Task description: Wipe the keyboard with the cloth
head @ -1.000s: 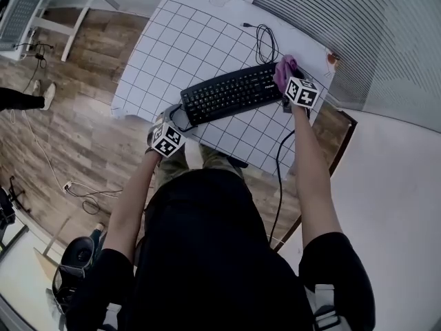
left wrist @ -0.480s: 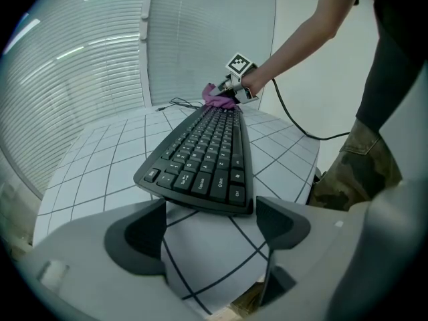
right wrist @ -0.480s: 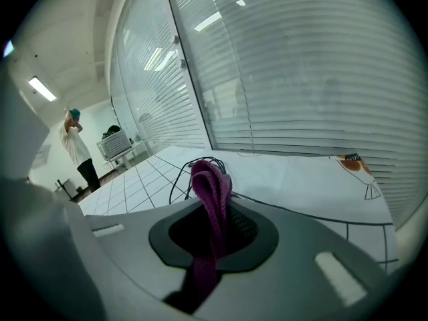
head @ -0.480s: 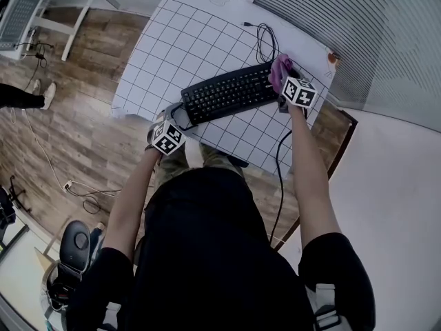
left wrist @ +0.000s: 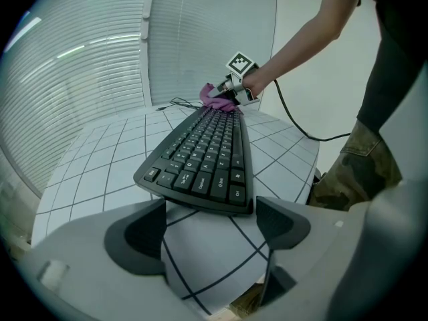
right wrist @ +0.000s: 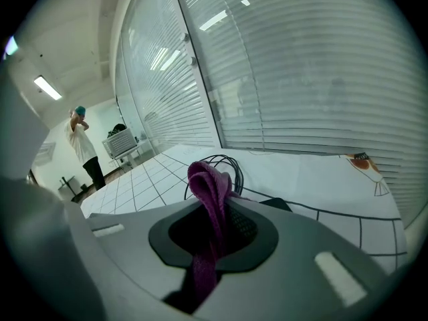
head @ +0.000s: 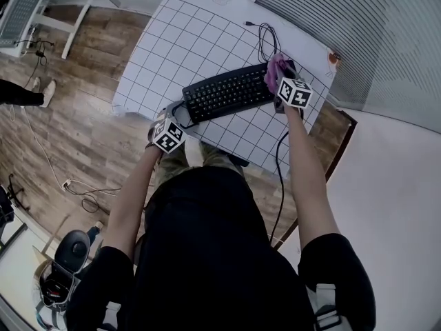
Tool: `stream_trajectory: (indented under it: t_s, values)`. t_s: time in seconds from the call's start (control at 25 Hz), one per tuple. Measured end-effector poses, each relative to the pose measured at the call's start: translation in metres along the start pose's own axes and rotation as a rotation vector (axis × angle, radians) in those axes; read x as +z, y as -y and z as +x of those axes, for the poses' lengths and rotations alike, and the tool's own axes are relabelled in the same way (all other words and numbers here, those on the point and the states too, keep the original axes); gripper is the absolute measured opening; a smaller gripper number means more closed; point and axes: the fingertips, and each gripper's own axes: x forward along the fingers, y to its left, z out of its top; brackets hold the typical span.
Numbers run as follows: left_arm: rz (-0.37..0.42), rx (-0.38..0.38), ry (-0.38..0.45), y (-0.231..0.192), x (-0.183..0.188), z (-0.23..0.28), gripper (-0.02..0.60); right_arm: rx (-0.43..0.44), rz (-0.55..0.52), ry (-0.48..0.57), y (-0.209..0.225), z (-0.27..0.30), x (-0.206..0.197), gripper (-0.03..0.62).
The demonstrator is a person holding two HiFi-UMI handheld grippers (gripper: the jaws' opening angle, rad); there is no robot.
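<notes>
Right gripper (right wrist: 214, 236): from my seat its jaws are pinched tight on the purple cloth (right wrist: 210, 199), which runs up between them and folds over in a loop above the tips.
Cloth position: in the head view the cloth (head: 277, 71) sits bunched on the keyboard's end nearest the blinds, right ahead of the right gripper (head: 281, 81).
Left gripper (left wrist: 210, 236): I read its jaws as spread wide, with only the gridded table sheet showing in the gap.
Left gripper's spot: in the head view the left gripper (head: 176, 116) is at the table's near edge, by the other end of the keyboard.
Keyboard (left wrist: 200, 159): black. Its near end lies right at the left jaw tips, and I cannot tell whether they touch. It stretches away toward the cloth (left wrist: 215, 99) and the right gripper (left wrist: 231, 92).
Keyboard lie: it runs slantwise across the table in the head view (head: 227, 92).
Table (head: 179, 40): white top ruled with a dark square grid.
Cable (head: 265, 43): a loose black coil on the table just beyond the keyboard. It shows behind the cloth in the right gripper view (right wrist: 227, 162).
Blinds (right wrist: 301, 65): pale horizontal slats fill the wall past the table.
Floor (head: 76, 116): wood planks beside the table.
Bystander (right wrist: 81, 146): a person stands well off across the room.
</notes>
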Motion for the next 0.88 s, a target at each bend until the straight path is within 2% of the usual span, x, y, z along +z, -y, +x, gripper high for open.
stream_trajectory:
  t_s: [0.68, 0.88]
  values:
    - [-0.002, 0.002, 0.013, 0.000, 0.000, 0.000, 0.402, 0.077, -0.092, -0.024, -0.054, 0.005, -0.009, 0.044]
    - [-0.002, 0.004, 0.017, 0.000, 0.000, 0.001, 0.402, 0.090, -0.086, -0.024, -0.063, 0.007, -0.011, 0.044]
